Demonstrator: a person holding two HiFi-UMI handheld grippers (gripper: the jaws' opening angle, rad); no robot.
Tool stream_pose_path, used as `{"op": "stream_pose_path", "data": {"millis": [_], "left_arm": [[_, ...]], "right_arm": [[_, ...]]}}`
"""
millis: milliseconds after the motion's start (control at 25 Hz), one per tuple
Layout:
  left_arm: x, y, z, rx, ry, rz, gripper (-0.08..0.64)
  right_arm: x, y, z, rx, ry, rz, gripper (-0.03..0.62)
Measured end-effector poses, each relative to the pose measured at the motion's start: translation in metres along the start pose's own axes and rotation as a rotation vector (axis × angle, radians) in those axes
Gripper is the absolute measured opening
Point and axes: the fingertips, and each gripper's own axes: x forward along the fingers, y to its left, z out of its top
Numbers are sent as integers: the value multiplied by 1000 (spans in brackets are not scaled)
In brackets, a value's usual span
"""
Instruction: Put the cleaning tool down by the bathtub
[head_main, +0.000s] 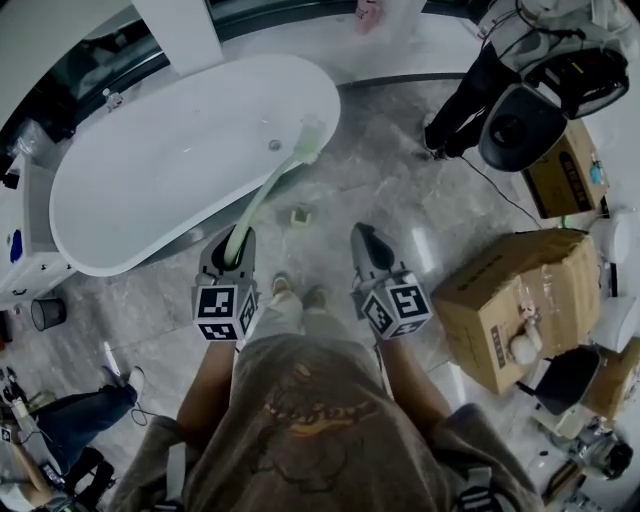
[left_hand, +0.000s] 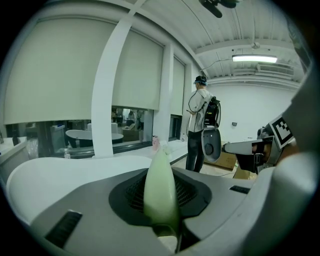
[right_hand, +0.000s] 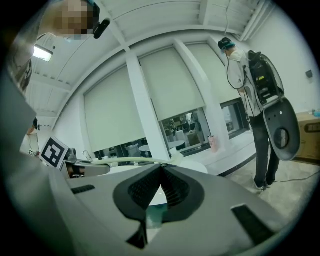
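Note:
My left gripper is shut on the lower end of a pale green long-handled cleaning tool. The handle slants up and away, and its brush head hangs over the near rim of the white bathtub. In the left gripper view the handle rises straight out from between the jaws of that left gripper. My right gripper hovers over the floor to the right, shut and empty, and its jaws meet at the right gripper's tip. From there the tool shows at the left.
A small green object lies on the marble floor in front of the tub. A person with backpack gear stands at the far right. Cardboard boxes sit to the right. A small bin stands at the left, with another person's legs below it.

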Motion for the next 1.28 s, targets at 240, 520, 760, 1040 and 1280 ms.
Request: {"op": "stream_pose_path", "data": {"millis": [240,520,760,1040,1280], "left_arm": [[23,16,-8,15,22,-16,92],[53,19,-38,14,67,-35,92],[80,15,-62,13,94,-43,92],[104,22,-102,11,130,-47,92],[120,21,-149,4,171,-54,92]], "right_arm": [[22,-4,-9,23,1,-25,0],[35,-22,-33,45,17,-58,0],[45,-46,-55,63,25,-84,0],[74,-56,-90,73,57,-79,0],[91,-63,-131,87,87,-59,0]]}}
